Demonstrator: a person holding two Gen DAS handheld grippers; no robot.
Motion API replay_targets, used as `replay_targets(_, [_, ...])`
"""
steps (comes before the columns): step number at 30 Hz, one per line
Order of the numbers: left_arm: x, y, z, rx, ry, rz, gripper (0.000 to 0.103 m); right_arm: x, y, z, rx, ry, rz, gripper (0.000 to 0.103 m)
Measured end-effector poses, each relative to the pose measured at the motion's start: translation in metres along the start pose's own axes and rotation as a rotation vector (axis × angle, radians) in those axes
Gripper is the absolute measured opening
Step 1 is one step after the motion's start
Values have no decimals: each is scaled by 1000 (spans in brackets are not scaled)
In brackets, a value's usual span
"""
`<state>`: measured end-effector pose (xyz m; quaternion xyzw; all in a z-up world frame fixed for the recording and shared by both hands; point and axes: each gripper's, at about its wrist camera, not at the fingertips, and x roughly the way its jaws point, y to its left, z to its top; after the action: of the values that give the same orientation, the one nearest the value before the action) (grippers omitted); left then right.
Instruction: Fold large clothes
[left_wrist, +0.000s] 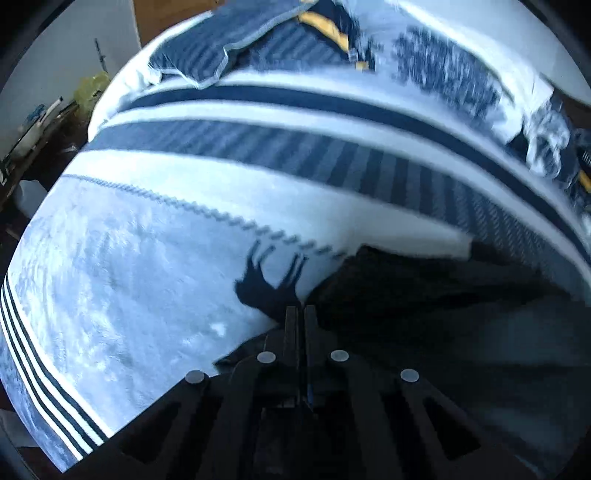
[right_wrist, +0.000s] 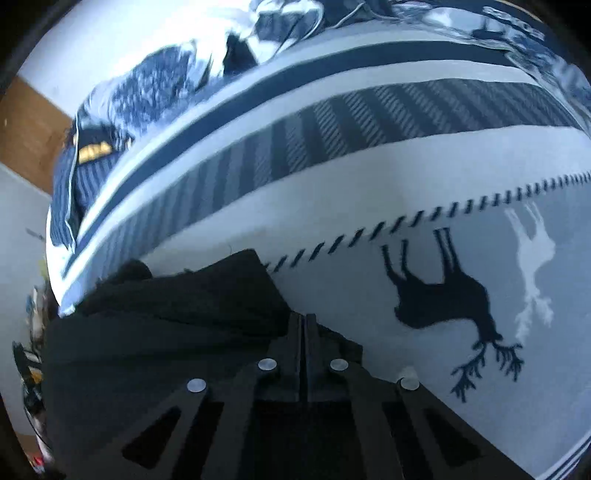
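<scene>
The dark garment lies on a big blue and white blanket that covers the bed. The left gripper points down at the near edge of the dark garment, and its 2 fingers are pressed together on that cloth. The right gripper does the same at the other end of the dark garment, fingers tight together on the edge. A dark deer shape and a white deer shape show on the blanket beside the right gripper. Crumpled blue clothes lie far up the bed
</scene>
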<state>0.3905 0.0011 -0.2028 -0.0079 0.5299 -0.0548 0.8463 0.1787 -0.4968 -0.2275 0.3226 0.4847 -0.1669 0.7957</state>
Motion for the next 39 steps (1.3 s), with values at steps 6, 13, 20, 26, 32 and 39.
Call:
replay_targets(6, [-80,28,-44,-38,-209,-15,82,-81,-15,-39,52,-127,198,25])
replay_targets(13, [-88,55,-160,-14,-122,-17,83,-117,-28,-155,-16,-137,136,87])
replay_targets(20, [-92,82,-194,-155,-117,-52,82,-119,-40,-196,-26,-159,104,73])
replay_targets(26, [-90,60,-200,-40,-114,-28,75,-114,-27,-210,-90,-101,37,40])
replay_targets(32, [-76,52,-196,-20,-35,57,70,-90,-25,-208,-114,-1,-123,28])
replay_targets(39, [-149,32,-191,-12,-269,-28,76,-164,1,-204,-178,-245,-47,64])
